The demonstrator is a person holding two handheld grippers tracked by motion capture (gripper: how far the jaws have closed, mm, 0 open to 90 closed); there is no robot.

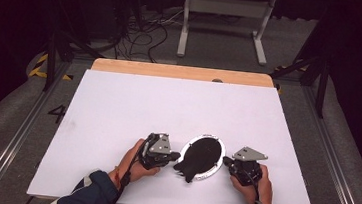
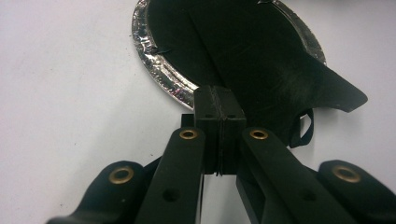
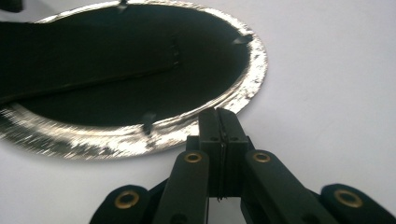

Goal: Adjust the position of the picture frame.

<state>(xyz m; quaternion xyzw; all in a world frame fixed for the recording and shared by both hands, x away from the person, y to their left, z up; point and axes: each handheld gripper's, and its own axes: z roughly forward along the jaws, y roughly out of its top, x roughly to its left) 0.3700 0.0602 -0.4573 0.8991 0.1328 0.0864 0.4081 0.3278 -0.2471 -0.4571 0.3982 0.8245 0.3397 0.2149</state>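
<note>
We found a white table (image 1: 178,112) on a wooden base, cables across the grey floor (image 1: 145,38) beyond. A black cloth (image 1: 198,159) lay on a silver-rimmed plate (image 1: 220,156) near the front edge, between the left gripper (image 1: 176,157) and right gripper (image 1: 224,160), both empty with jaws pressed together.

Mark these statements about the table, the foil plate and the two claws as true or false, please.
1. A black cloth lies in the foil plate. True.
2. The left claw stands wide open. False: its jaws are pressed together.
3. The plate lies between the two claws. True.
4. The right claw holds a spoon. False: it is shut, with nothing visible between its jaws.
5. The table is white. True.
</note>
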